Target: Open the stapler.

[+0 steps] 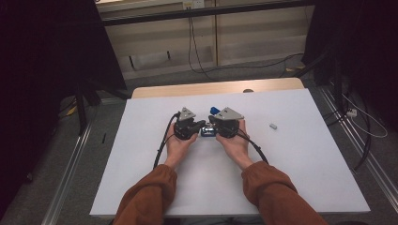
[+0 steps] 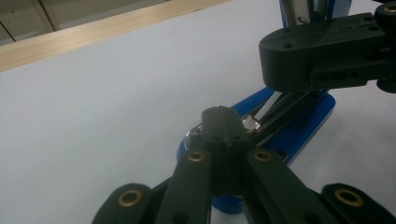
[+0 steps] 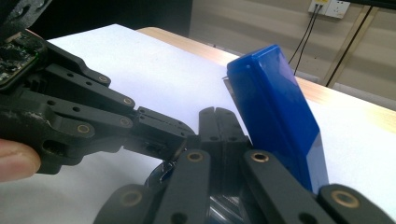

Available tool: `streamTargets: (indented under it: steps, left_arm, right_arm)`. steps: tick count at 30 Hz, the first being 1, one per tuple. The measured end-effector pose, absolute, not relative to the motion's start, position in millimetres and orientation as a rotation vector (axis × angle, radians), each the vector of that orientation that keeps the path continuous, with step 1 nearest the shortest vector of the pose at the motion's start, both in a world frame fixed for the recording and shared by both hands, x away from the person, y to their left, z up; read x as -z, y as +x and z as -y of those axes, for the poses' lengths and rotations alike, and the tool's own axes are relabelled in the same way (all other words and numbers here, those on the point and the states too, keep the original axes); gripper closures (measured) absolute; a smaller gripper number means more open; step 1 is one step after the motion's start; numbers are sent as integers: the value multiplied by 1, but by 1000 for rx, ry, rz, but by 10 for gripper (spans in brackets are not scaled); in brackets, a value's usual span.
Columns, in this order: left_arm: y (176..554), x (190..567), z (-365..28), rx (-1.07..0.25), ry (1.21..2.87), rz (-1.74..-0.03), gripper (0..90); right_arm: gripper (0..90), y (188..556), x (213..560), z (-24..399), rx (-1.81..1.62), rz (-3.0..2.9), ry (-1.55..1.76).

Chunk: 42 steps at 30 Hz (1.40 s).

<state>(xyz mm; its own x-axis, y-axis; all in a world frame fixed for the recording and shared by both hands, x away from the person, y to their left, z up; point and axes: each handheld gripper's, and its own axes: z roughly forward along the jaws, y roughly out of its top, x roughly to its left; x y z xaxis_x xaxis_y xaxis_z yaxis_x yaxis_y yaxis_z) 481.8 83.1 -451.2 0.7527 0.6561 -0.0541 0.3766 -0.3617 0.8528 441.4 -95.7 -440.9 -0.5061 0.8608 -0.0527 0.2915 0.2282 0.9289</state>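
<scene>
My left gripper has its jaws together; in the left gripper view the two black jaws meet along a closed seam, tips resting at the metal inner parts of a blue stapler. Whether the tips pinch any of that metal, I cannot tell. My right gripper likewise shows its jaws together in its own view, with no gap at the seam. Its tips sit just beside the stapler's raised blue top arm, which tilts up and away to the right of the jaws.

The two grippers point toward each other and nearly meet at the middle of the table. In the right gripper view, the left gripper's jaws reach in from the left and come close to my right jaws, above a bit of shiny metal at the stapler's base.

The stapler lies opened between the two grippers, its base on the white table, its top arm lifted. My left hand and right hand each cup a gripper from below; rust-coloured sleeves enter from the bottom edge.

Well apart to the right, a small grey-white block lies on the table. A wooden edge runs along the far side.
</scene>
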Motion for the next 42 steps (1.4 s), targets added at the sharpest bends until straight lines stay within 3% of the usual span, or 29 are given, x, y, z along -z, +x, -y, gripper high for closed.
streamTargets:
  steps: [42]
  left_arm:
    - [482, 451, -84, -369, 1992, -772, 900]
  right_arm:
    - [900, 439, 436, 103, -1266, -1842, 1095]
